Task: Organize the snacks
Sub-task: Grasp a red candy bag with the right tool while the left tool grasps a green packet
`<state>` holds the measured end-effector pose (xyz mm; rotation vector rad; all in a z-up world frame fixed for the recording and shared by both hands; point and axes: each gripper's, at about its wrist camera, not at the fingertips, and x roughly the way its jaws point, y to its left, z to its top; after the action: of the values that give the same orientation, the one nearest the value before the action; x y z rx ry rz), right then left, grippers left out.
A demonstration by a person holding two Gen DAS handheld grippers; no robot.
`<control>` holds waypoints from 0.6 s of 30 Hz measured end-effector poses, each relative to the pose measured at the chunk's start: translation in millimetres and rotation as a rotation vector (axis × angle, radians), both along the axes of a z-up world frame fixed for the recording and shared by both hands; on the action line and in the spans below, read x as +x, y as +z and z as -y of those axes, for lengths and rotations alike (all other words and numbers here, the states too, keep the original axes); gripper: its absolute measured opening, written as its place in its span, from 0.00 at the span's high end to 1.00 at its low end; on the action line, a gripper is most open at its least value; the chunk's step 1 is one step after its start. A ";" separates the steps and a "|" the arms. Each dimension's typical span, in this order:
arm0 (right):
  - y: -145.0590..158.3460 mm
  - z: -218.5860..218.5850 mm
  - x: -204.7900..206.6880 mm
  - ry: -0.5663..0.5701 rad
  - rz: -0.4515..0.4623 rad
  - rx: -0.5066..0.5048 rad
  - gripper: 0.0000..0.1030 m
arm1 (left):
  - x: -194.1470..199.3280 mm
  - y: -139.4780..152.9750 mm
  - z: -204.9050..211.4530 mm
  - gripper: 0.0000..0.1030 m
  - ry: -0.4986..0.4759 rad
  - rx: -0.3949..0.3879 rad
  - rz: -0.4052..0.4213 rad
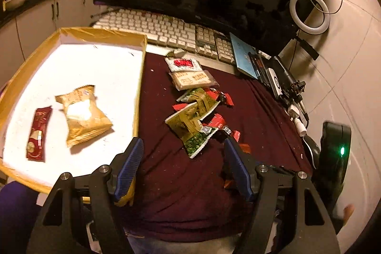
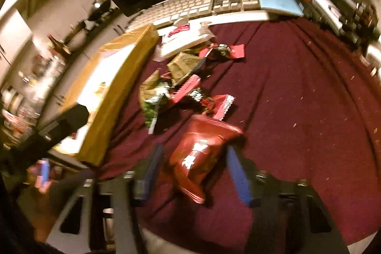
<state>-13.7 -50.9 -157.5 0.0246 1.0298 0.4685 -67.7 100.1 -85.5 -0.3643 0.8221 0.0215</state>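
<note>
The red snack bag (image 2: 202, 154) lies on the counter's cloth by the near edge, between the right gripper (image 2: 194, 156)'s released jaws. Light, crinkly and slippery, it is best pinched across its middle. The left gripper (image 1: 183, 146) hangs released, empty.

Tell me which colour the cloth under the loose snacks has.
Dark maroon cloth; the left wrist view shows it best.

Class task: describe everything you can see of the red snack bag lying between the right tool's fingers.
The red snack bag is a glossy, puffy foil-like pouch with blurred white print and crimped ends. It lies tilted on the maroon cloth, near the snack pile. The right tool straddles it; a gap shows beside each blue finger, so no grip is visible.
</note>
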 end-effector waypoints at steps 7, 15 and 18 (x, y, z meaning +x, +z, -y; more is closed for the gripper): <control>11.7 15.1 -5.7 0.013 0.068 0.024 0.72 | 35.0 -15.8 7.4 0.33 -0.055 -0.151 -0.110; 31.1 30.0 -7.1 0.029 0.119 0.134 0.72 | 73.4 -34.6 19.1 0.53 0.000 -0.070 -0.184; 31.9 33.0 -4.9 0.055 0.108 0.195 0.72 | 74.7 -42.5 18.2 0.56 0.015 -0.051 -0.196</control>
<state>-18.6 -83.9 -125.5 0.1438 0.8783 0.6134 7.0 81.9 -128.0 -0.4212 1.0149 0.0513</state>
